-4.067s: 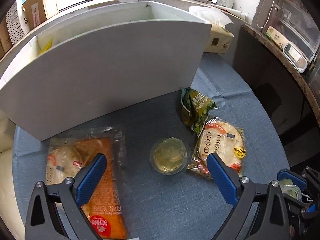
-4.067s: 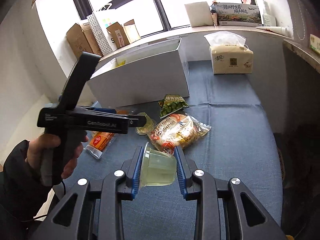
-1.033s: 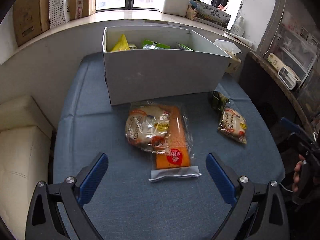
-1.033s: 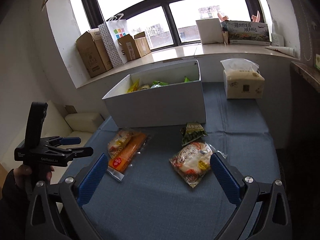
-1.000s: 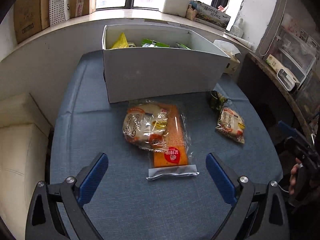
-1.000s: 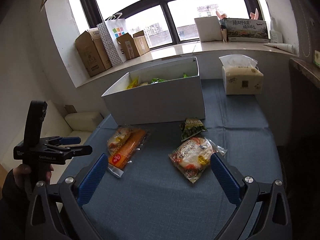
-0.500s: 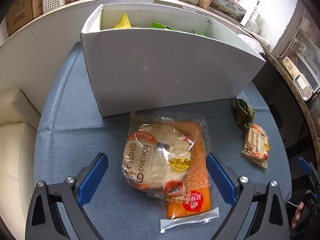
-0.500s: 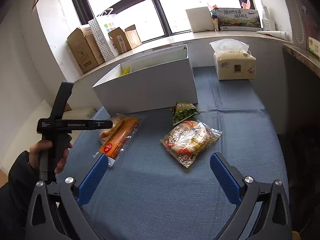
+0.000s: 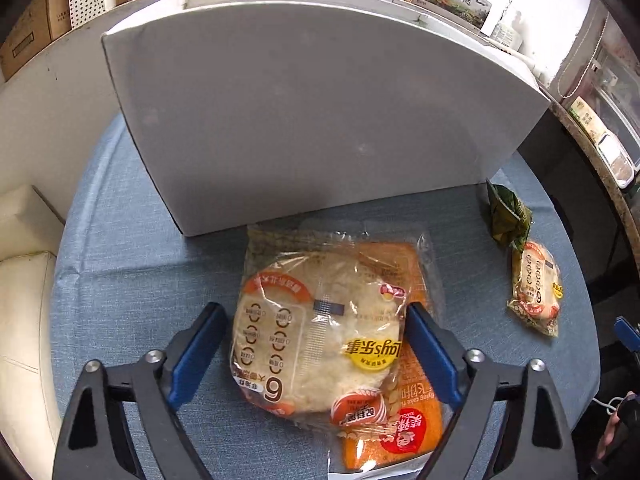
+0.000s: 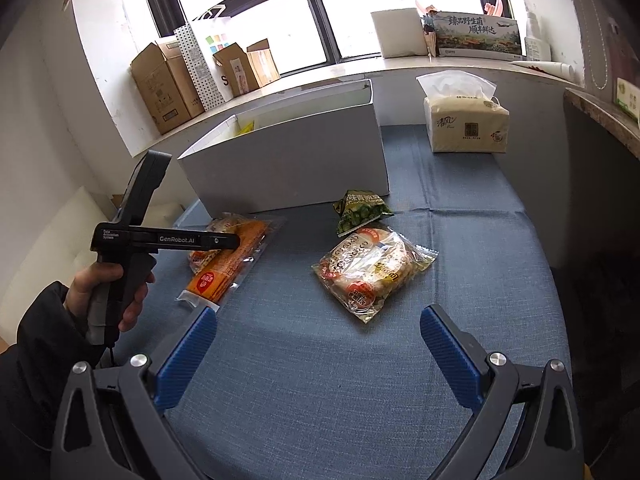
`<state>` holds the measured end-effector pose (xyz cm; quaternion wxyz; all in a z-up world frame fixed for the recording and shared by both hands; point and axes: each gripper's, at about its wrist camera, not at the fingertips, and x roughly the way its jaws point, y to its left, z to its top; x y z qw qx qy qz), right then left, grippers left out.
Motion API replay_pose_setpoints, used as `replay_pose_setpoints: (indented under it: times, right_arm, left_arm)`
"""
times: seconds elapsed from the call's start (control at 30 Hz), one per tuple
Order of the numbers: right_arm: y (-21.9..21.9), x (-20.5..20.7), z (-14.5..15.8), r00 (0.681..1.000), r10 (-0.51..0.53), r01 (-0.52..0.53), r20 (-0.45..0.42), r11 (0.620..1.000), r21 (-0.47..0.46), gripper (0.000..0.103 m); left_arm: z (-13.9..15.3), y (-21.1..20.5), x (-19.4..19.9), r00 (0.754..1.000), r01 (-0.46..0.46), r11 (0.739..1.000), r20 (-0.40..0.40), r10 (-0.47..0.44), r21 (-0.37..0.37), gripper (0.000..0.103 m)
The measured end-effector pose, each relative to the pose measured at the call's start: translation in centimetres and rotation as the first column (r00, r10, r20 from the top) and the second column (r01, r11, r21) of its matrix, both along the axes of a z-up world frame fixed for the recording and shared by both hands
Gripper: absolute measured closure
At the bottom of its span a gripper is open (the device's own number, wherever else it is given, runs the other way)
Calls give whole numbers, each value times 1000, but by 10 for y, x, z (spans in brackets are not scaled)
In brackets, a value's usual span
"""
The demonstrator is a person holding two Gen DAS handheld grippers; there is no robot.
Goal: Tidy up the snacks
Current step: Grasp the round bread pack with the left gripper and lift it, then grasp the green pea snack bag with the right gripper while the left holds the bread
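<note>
left gripper (image 9: 316,354): black frame, blue ribbed pads, jaws wide apart, straddling the round cake pack; pads just beside its edges at 9 and 3 o'clock, contact can't be confirmed, nothing gripped.
round cake pack (image 9: 320,332): crinkly clear film, flat pale disc inside, orange-brown print, yellow sticker; lies on top of the orange pack, just in front of the box wall.
orange pack (image 9: 404,420): long flat clear sleeve, orange contents, red round logo; pokes out from under the cake pack at 5 o'clock.
white box (image 9: 312,112): smooth matte card, open top, straight walls; stands at 12 o'clock from the cake pack; a yellow wrapper shows inside in the right wrist view.
green pouch (image 9: 508,216): glossy crumpled foil bag, by the box's right corner, 2 o'clock from the left gripper.
second cake pack (image 9: 536,288): same clear film and round disc, touching the green pouch's near edge.
right gripper (image 10: 316,356): same blue pads, jaws spread fully, empty, hovering over bare cloth; second cake pack at 12 o'clock, apart from it.
tablecloth (image 10: 312,380): blue woven fabric, fold creases, covers the table.
tissue pack (image 10: 466,124): soft beige plastic brick, white tissue sticking up, at 1 o'clock on the cloth.
window sill (image 10: 400,66): pale stone ledge under bright windows; brown cardboard cartons, dotted paper bag, white box, printed carton along it.
</note>
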<state>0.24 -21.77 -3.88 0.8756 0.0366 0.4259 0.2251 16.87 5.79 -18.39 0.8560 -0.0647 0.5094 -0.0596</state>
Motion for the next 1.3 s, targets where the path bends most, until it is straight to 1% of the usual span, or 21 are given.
replay_pose_setpoints:
  times: [0.03, 0.13, 0.27, 0.37, 0.43, 0.5, 0.57, 0.7, 0.83, 0.9, 1.0, 1.1, 1.13, 1.2, 1.23, 1.27, 1.3]
  right_arm:
    - [0, 0, 0, 1000, -1, 1, -1, 1000, -1, 0]
    - [2, 0, -3, 1000, 1, -1, -7, 1000, -3, 0]
    - [5, 0, -5, 1000, 2, -2, -14, 1000, -4, 0]
    - [5, 2, -7, 1000, -2, 2, -19, 1000, 0, 0]
    - [4, 5, -8, 1000, 2, -2, -26, 1000, 9, 0]
    - [4, 12, -7, 1000, 0, 0, -24, 1000, 20, 0]
    - [5, 24, -8, 1000, -10, 10, -23, 1000, 8, 0]
    - [12, 61, -12, 1000, 0, 0, -18, 999, -32, 0]
    - [23, 104, -20, 999, 14, -16, -32, 997, -75, 0]
    - [29, 123, -28, 999, 4, -9, -51, 995, -100, 0]
    - [40, 145, -40, 996, 10, -21, -91, 993, -116, 0]
    - [50, 155, -50, 997, 17, -29, -71, 985, -172, 0]
    - [53, 160, -55, 995, 18, -35, -94, 981, -189, 0]
    - [54, 166, -64, 992, 5, -29, -126, 981, -189, 0]
    - [54, 167, -68, 990, 5, -32, -140, 981, -191, 1]
    - [54, 168, -70, 989, 9, -37, -147, 982, -188, 5]
    - [55, 168, -71, 989, 9, -36, -146, 982, -186, 22]
  left_arm:
    - [1, 1, 0, 1000, 1, 1000, 6, -1, -17, 24]
    - [2, 5, -3, 1000, -11, 1000, 7, 11, -27, 24]
    - [9, 12, -12, 999, -34, 999, 36, 35, -40, 24]
    - [25, 14, -27, 996, -38, 998, 81, 42, -47, 24]
    - [37, 15, -39, 993, -10, 998, 115, 17, -58, 24]
    - [49, 9, -54, 989, 4, 999, 149, 1, -33, 24]
    - [66, 7, -68, 984, 8, 1000, 181, -8, 0, 24]
    - [97, 1, -99, 968, 15, 1000, 251, -19, 18, 24]
    - [119, 1, -127, 951, 5, 999, 309, -16, 38, 24]
    - [126, 3, -134, 946, -6, 999, 325, -10, 48, 24]
    - [131, 10, -144, 943, -19, 999, 332, 4, 39, 24]
    - [130, 17, -147, 945, -33, 999, 328, 21, 31, 24]
    - [129, 19, -147, 945, -38, 999, 325, 27, 29, 24]
    - [126, 23, -148, 948, -50, 998, 317, 40, 24, 24]
    - [125, 24, -148, 947, -58, 998, 317, 48, 21, 24]
    - [123, 26, -148, 948, -64, 998, 314, 55, 17, 24]
    - [122, 27, -147, 949, -66, 998, 310, 59, 13, 24]
